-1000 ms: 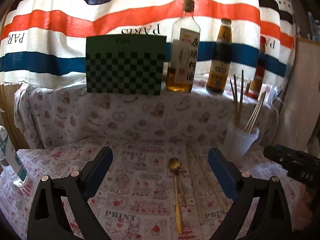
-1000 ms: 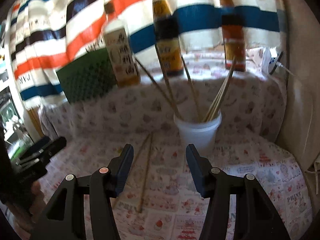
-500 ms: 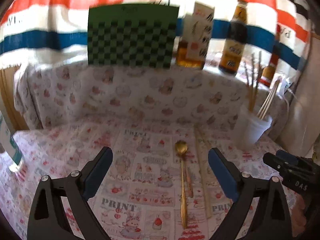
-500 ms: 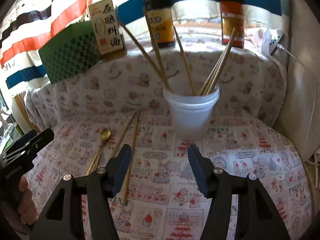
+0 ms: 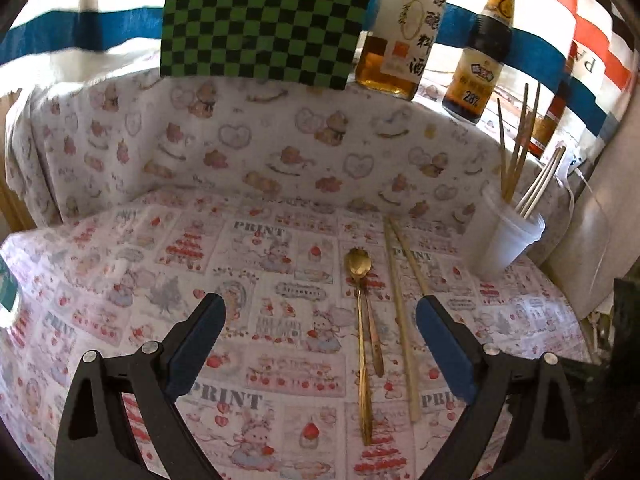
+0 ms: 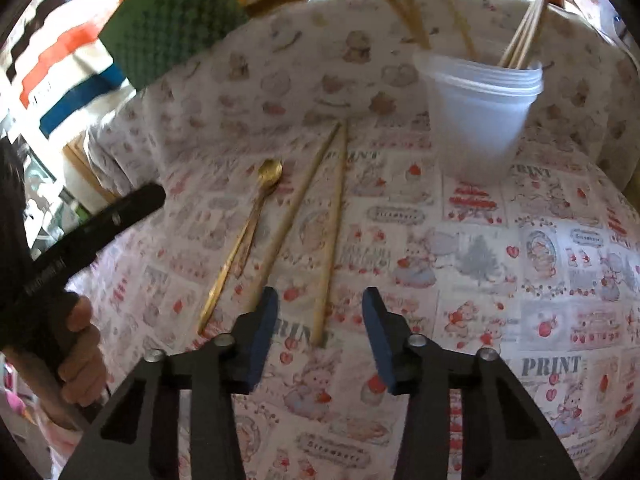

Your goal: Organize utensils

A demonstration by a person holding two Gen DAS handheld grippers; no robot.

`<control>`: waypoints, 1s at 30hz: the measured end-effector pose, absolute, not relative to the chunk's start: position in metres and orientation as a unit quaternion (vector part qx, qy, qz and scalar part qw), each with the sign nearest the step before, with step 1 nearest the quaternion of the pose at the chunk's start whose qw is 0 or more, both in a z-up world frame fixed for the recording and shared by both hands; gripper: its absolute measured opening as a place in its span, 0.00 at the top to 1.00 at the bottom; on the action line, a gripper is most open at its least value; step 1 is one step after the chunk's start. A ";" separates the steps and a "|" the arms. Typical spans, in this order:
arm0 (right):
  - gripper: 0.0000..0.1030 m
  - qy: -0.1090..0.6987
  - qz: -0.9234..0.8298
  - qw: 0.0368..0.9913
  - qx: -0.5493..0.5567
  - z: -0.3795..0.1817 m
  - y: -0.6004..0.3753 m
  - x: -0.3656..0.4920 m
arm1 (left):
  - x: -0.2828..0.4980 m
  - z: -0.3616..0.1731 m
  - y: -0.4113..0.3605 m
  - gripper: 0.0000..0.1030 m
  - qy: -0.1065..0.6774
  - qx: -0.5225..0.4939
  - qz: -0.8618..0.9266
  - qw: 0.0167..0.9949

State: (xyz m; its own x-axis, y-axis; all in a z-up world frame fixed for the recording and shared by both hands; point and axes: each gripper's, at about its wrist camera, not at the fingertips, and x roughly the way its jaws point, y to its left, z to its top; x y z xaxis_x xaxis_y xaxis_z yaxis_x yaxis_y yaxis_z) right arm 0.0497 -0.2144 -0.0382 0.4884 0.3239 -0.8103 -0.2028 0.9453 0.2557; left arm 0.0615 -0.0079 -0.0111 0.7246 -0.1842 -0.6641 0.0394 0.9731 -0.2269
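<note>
Cloth, wood, plastic, glass and polished metal on one table.

The tablecloth is matt printed fabric, softly creased where it climbs the back ledge; behind it hangs a coarser striped cloth. The spoon is gold-toned metal with a glossy, reflective bowl. The two loose chopsticks look like pale, matt wood or bamboo, as do those standing in the cup, which is translucent white plastic, smooth and faintly ribbed at the rim. The bottles are glossy glass with paper labels. The checkered board is flat and matt. The grippers' fingers are matt black plastic with blue pads.
</note>
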 end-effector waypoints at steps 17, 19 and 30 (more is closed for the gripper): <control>0.92 0.480 0.074 0.874 -0.026 -0.054 -0.196 0.046 | 0.072 -0.028 -0.007 0.07 0.409 -0.069 -0.002 0.910; 0.92 0.475 0.066 0.877 -0.020 -0.051 -0.201 0.047 | 0.071 -0.028 -0.010 0.07 0.410 -0.069 -0.011 0.909; 0.92 0.344 0.055 0.937 0.034 0.004 -0.230 0.026 | 0.050 -0.025 -0.062 0.55 0.432 -0.014 -0.111 0.895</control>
State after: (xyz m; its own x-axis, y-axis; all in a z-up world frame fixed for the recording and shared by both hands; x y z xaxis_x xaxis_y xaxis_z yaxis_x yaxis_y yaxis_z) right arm 0.0263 -0.2297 0.0042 0.7578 0.1266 -0.6401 -0.0804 0.9916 0.1009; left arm 0.0500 -0.0621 -0.0250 0.6024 -0.2112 -0.7698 0.1876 0.9748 -0.1206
